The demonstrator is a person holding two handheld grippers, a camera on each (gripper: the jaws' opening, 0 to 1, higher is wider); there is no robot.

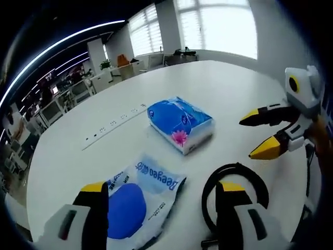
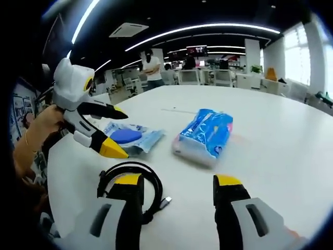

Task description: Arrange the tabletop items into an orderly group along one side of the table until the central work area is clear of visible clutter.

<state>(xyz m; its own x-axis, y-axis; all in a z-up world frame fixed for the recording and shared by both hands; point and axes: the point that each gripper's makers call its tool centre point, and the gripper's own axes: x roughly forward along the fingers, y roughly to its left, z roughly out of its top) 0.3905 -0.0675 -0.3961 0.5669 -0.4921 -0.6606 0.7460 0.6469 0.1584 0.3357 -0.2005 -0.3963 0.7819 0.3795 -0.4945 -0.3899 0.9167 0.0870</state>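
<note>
left gripper (image 1: 163, 194) jaws spread, empty | wipes pouch (image 1: 139, 195) beside its left finger, coiled cable (image 1: 234, 174) behind its right | right gripper (image 2: 178, 188) jaws spread, empty | tissue pack (image 2: 205, 135) ahead

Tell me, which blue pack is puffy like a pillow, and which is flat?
The tissue pack is the puffy one, blue with a pink flower, lying mid-table. The flat one is the pouch with a blue oval, lying beside the black cable.

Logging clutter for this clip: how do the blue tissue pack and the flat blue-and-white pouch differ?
The tissue pack is a thick, block-shaped bundle; the pouch lies thin and flat. The tissue pack bears a pink flower, the pouch dark lettering and a big blue oval. Both rest untouched on the white table.
</note>
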